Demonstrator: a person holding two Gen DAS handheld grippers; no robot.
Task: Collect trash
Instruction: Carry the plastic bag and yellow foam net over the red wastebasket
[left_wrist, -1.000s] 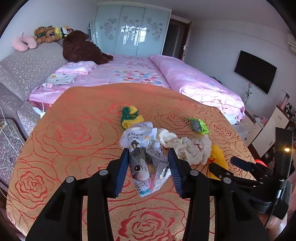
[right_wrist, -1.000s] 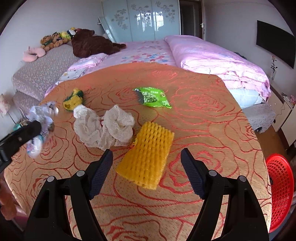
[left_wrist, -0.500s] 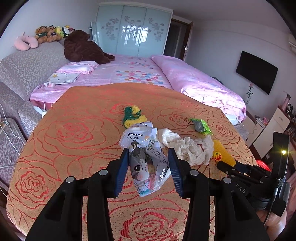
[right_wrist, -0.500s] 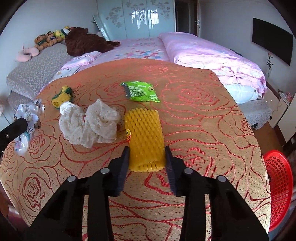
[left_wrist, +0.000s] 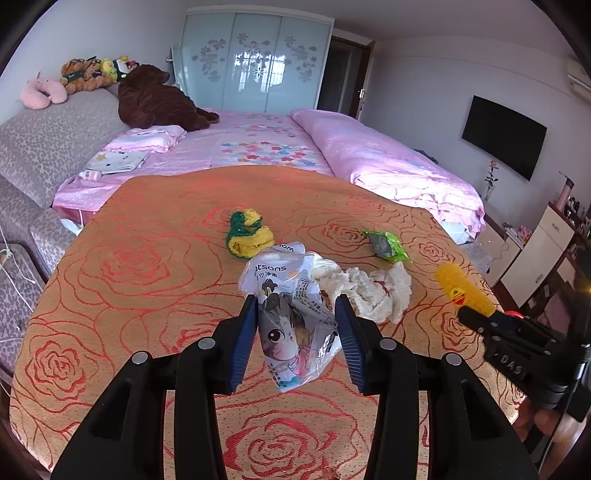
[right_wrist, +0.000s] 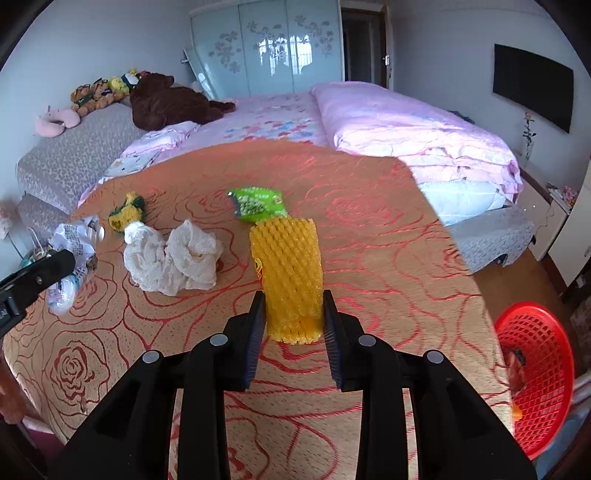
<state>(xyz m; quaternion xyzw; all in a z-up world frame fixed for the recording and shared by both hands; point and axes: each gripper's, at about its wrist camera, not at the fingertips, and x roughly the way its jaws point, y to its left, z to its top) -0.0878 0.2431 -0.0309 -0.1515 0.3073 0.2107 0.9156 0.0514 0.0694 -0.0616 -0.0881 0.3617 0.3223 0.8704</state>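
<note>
left tool (left_wrist: 295, 332) clenched on plastic wrapper (left_wrist: 291, 325) | right tool (right_wrist: 294, 325) clenched on yellow foam net (right_wrist: 286, 273)

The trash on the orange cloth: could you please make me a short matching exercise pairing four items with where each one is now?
Things:
1. yellow foam net
2. cat-print bag
3. green snack packet
4. white mesh cloth

Places:
A. lying crumpled on the cloth
B. clamped in the left gripper
C. clamped in the right gripper
D. lying flat beyond the foam net

Pairs: 1-C, 2-B, 3-D, 4-A
</note>
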